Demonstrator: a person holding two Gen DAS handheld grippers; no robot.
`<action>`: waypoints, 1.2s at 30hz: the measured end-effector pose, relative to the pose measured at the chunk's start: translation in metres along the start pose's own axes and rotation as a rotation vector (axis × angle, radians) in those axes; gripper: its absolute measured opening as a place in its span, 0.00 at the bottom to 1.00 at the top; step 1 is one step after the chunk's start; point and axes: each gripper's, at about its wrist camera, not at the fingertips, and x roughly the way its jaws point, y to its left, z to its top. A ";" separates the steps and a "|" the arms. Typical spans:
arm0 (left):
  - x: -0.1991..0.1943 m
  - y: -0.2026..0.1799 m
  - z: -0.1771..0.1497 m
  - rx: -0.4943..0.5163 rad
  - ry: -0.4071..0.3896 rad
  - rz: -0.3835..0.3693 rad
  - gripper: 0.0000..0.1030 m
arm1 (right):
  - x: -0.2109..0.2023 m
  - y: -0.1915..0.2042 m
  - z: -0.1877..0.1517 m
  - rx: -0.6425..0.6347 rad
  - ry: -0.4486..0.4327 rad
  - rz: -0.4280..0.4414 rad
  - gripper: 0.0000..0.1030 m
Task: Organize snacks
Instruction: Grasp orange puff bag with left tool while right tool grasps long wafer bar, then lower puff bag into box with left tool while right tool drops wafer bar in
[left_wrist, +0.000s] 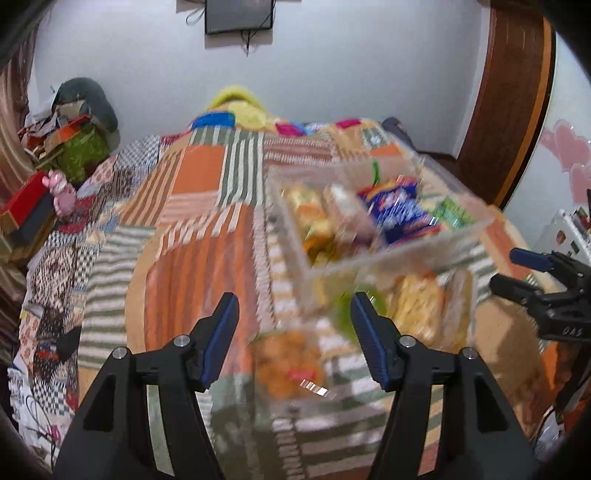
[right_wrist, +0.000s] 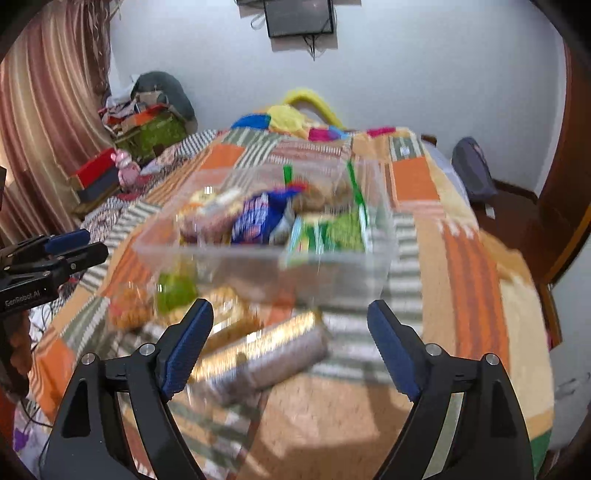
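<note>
A clear plastic bin (left_wrist: 391, 254) (right_wrist: 332, 262) sits on the patchwork bedspread and holds several snack packs, among them a blue pack (left_wrist: 400, 212) (right_wrist: 258, 218) and a green pack (right_wrist: 332, 232). Loose snacks lie in front of it: an orange pack (left_wrist: 288, 363) (right_wrist: 129, 306), a yellow pack (left_wrist: 417, 306), a green item (right_wrist: 175, 291) and a long brownish roll pack (right_wrist: 266, 354). My left gripper (left_wrist: 293, 314) is open above the orange pack. My right gripper (right_wrist: 290, 321) is open above the roll pack. Both views are motion-blurred.
The bed (left_wrist: 192, 236) fills both views. Clutter, boxes and a pink toy (left_wrist: 61, 192) stand at the left by a curtain (right_wrist: 44, 129). A dark bag (right_wrist: 474, 170) and a wooden door (left_wrist: 506, 96) are on the right. A screen (right_wrist: 299, 16) hangs on the wall.
</note>
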 end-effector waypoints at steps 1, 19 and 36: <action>0.006 0.004 -0.006 -0.010 0.021 0.003 0.61 | 0.003 -0.001 -0.004 0.009 0.012 0.000 0.81; 0.068 0.008 -0.055 -0.055 0.133 -0.025 0.58 | 0.034 -0.009 -0.027 0.078 0.157 0.097 0.80; 0.021 -0.012 -0.071 -0.012 0.079 -0.053 0.52 | 0.044 0.003 -0.016 0.128 0.163 0.083 0.79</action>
